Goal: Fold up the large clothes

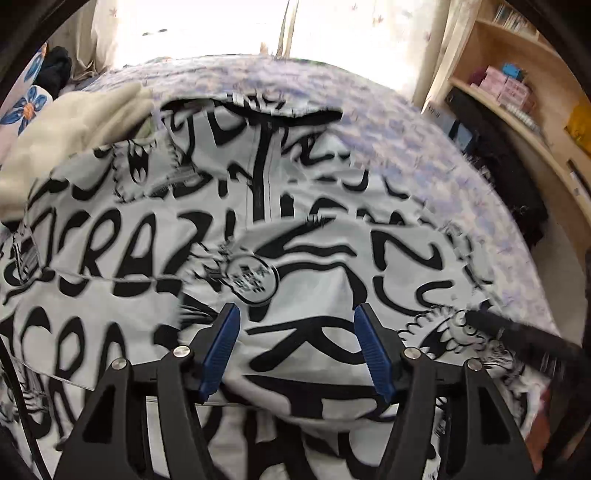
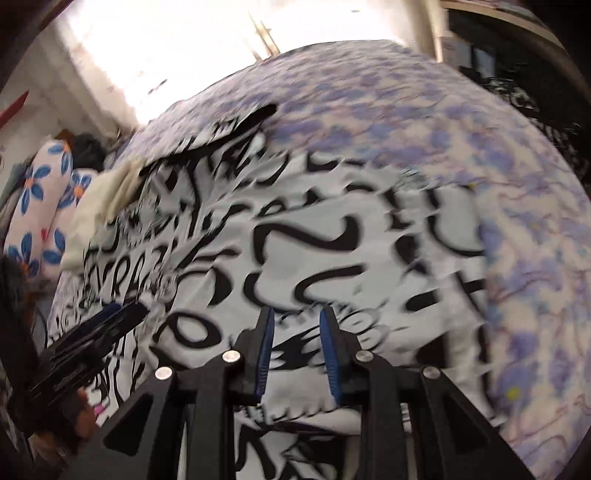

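A large white garment with bold black lettering and cartoon prints (image 1: 258, 206) lies spread on a bed; it also fills the right wrist view (image 2: 314, 236). My left gripper (image 1: 297, 321) is open, its blue pads wide apart just above a raised fold of the garment. My right gripper (image 2: 297, 317) is open with a narrower gap, low over the garment's near part. The left gripper's blue pads show at the left of the right wrist view (image 2: 107, 314). The right gripper's dark body shows at the right of the left wrist view (image 1: 517, 332).
The bed has a purple floral sheet (image 1: 424, 133), also in the right wrist view (image 2: 517, 184). A cream cloth (image 1: 74, 122) and a blue-flower pillow (image 2: 40, 206) lie at the left. Wooden shelves (image 1: 517, 74) stand at the right. A bright curtained window (image 1: 221, 26) is behind.
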Demonstrator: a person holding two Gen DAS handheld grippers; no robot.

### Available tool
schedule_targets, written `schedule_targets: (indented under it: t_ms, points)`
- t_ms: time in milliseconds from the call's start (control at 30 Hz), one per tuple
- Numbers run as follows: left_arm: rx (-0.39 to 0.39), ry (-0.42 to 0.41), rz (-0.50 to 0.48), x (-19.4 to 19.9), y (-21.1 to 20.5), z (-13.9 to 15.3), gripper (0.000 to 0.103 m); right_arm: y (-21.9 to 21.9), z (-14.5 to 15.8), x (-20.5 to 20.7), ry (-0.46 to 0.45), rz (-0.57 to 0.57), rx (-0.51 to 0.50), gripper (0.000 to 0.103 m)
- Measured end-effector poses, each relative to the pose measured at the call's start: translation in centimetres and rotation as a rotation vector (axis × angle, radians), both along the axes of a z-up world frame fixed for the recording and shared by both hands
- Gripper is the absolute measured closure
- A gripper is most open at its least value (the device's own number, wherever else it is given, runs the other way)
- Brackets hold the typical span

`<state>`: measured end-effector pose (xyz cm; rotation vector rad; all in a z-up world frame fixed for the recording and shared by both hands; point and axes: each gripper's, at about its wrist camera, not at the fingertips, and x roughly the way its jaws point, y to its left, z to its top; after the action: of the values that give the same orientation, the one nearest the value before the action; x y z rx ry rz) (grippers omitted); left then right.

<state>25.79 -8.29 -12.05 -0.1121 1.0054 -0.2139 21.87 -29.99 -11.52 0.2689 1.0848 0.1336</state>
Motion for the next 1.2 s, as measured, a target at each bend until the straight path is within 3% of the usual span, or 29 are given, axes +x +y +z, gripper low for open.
schedule_targets:
  t_ms: [100,133,300,433,567,1200]
  points:
    - [0.115,0.061,-0.023,0.3,-1.5,-3.4,0.04,-0.7,-3.1,0.0,0.101,-0.035,-0.048,0.078]
    - [0.12,0.079,-0.029,0.1,-1.4,-4.4,0.04,-1.6,-3.7,-0.1,0.108,-0.055,-0.065,0.082]
    - [0.141,0.042,-0.056,-1.0,-1.2,-4.0,0.039,-7.8,-2.8,-2.4,0.073,-0.177,-0.147,0.088]
    - [0.148,0.035,-0.061,-1.9,-0.9,-3.0,0.039,-9.8,-2.3,-3.8,0.082,-0.183,-0.02,0.089]
    - [0.147,0.013,-0.063,-3.1,-0.5,-1.4,0.039,-7.6,-1.0,-4.9,0.065,-0.214,-0.096,0.085]
    - [0.142,-0.112,-0.036,-12.4,6.1,7.8,0.036,0.0,6.6,-13.9,-0.025,-0.167,-0.098,0.085]
